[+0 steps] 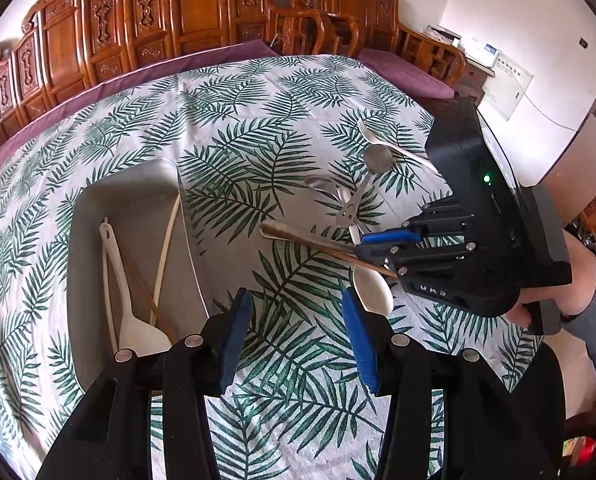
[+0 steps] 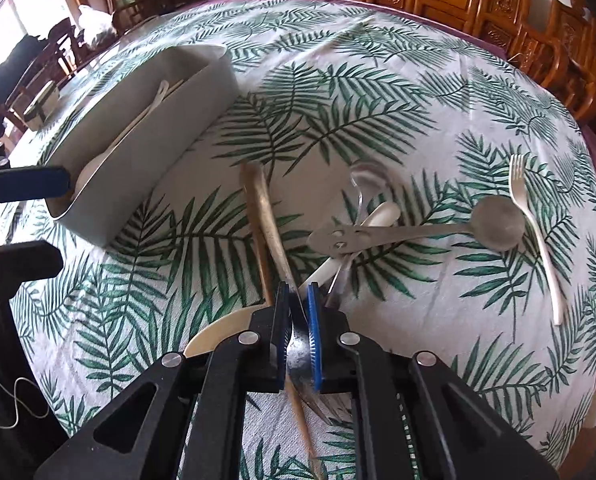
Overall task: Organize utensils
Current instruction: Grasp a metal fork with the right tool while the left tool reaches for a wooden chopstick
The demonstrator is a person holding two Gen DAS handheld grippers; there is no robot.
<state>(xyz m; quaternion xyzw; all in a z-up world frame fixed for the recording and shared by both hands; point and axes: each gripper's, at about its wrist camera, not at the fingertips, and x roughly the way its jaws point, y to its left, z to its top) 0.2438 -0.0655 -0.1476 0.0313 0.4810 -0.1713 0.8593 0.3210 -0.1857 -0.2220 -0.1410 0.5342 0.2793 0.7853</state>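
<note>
The wooden spoon (image 2: pixel 264 216) is pinched mid-handle by the nearly closed right gripper (image 2: pixel 298 320) (light, stiff, likely tip-heavy); left gripper (image 1: pixel 294 340) is held half-open, empty.

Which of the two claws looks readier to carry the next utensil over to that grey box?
Probably the right. The right gripper has its blue pads closed on the wooden utensil in the pile. The left gripper hangs open and empty over the tablecloth, beside the grey box.

Matt cloth tablecloth (image 2: pixel 338 92), wooden spoon (image 2: pixel 264 216)
</note>
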